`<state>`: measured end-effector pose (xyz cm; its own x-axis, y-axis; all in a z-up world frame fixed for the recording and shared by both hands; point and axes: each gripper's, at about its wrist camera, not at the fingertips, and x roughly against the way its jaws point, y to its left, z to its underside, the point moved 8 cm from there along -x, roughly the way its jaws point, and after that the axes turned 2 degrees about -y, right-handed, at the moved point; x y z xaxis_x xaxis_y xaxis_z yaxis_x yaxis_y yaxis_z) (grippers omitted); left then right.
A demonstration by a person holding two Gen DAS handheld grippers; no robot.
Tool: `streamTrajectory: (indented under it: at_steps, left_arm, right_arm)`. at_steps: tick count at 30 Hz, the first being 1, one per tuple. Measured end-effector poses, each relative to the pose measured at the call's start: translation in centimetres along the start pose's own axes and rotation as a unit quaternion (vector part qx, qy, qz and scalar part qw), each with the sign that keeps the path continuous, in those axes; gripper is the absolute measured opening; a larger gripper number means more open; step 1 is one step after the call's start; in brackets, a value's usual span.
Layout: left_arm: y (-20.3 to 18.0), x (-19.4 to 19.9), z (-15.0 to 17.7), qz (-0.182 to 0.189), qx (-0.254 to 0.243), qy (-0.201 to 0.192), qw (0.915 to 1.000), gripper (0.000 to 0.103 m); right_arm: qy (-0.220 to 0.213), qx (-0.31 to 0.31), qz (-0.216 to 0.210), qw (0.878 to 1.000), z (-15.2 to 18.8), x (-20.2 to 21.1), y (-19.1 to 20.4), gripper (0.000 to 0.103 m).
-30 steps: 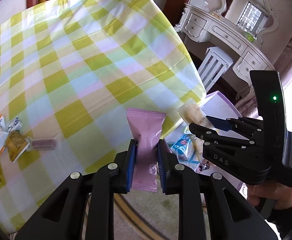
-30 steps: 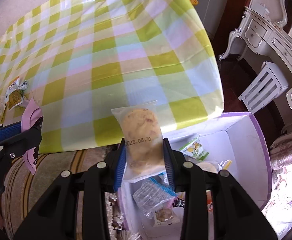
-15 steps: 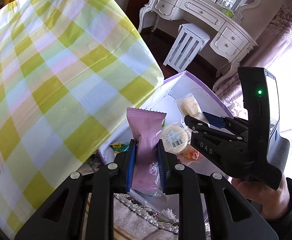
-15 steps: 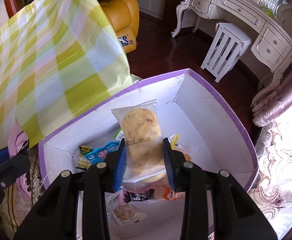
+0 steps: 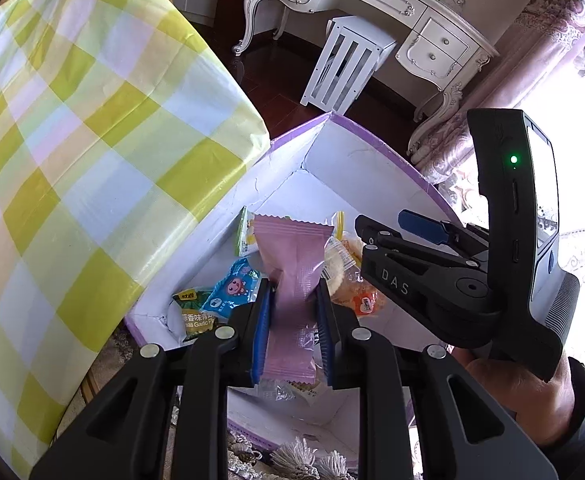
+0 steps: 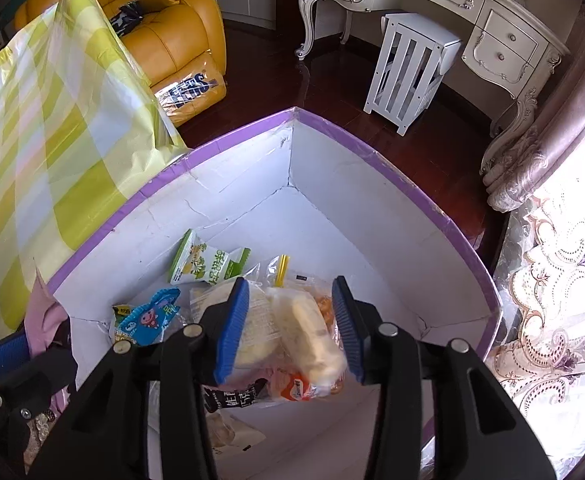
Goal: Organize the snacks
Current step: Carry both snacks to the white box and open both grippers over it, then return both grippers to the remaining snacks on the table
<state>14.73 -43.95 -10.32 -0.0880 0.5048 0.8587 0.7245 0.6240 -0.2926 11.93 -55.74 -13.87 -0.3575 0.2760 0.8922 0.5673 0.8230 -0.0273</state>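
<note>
My left gripper (image 5: pixel 292 292) is shut on a pink snack packet (image 5: pixel 292 276) and holds it upright over the white box with a purple rim (image 5: pixel 372 160). My right gripper (image 6: pixel 290 316) is open above the same box (image 6: pixel 372 152). The clear cookie packet (image 6: pixel 312 332) lies tilted between its spread fingers, free of the pads, on the pile of snacks in the box. The right gripper also shows in the left wrist view (image 5: pixel 380 236), to the right of the pink packet.
The box holds several packets, among them a green-white one (image 6: pixel 208 264) and a blue one (image 6: pixel 152 316). The table with the yellow checked cloth (image 5: pixel 72 160) stands left of the box. A yellow armchair (image 6: pixel 168 32), a white stool (image 6: pixel 408 68) and a dressing table (image 6: pixel 452 0) stand behind.
Both grippers moved from the table over the box. My right gripper opened and the cookie packet dropped from its pads into the box. The left still holds the pink packet.
</note>
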Motion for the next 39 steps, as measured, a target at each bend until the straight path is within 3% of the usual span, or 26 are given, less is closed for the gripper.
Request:
streamTrajectory:
  at_steps: [2,6,10,16,22,27,30,33,39]
  left_arm:
    - [-0.2,-0.2,0.1,0.003,-0.001,0.003,1.0,0.025]
    - [-0.2,0.1,0.1,0.005,0.003,-0.005,1.0,0.058]
    - [-0.1,1.1,-0.2,0.005,0.007,-0.024,0.9997,0.066]
    - [1.6,3.7,-1.3,-0.03,0.031,-0.085,0.9954,0.066]
    - [3.9,7.2,-2.5,-0.099,0.021,-0.166,0.9809,0.071]
    - [6.5,10.0,-2.6,-0.155,0.024,-0.187,0.9697,0.071]
    - [8.1,12.0,-2.5,-0.151,0.047,-0.206,0.9656,0.071]
    - [9.6,13.8,-2.3,-0.178,0.052,-0.218,0.958,0.071]
    - [13.5,17.0,-1.3,-0.193,0.1,-0.247,0.9443,0.071]
  right_arm:
    - [-0.001,-0.004,0.001,1.0,0.0,0.0,0.0,0.054]
    - [-0.005,-0.008,0.006,1.0,0.0,0.0,-0.3,0.067]
    - [-0.018,-0.019,0.011,1.0,-0.4,0.6,-0.5,0.075]
    - [-0.063,-0.012,0.006,0.998,-1.4,2.4,0.0,0.076]
    - [-0.088,-0.013,-0.022,0.996,-2.6,4.4,1.7,0.076]
    - [-0.125,-0.027,-0.054,0.99,-4.2,7.3,3.4,0.076]
    - [-0.141,-0.016,-0.071,0.987,-4.8,8.7,5.3,0.076]
    - [-0.157,-0.008,-0.089,0.984,-5.2,10.0,7.3,0.076]
    - [-0.174,0.01,-0.119,0.978,-5.4,11.9,11.7,0.076]
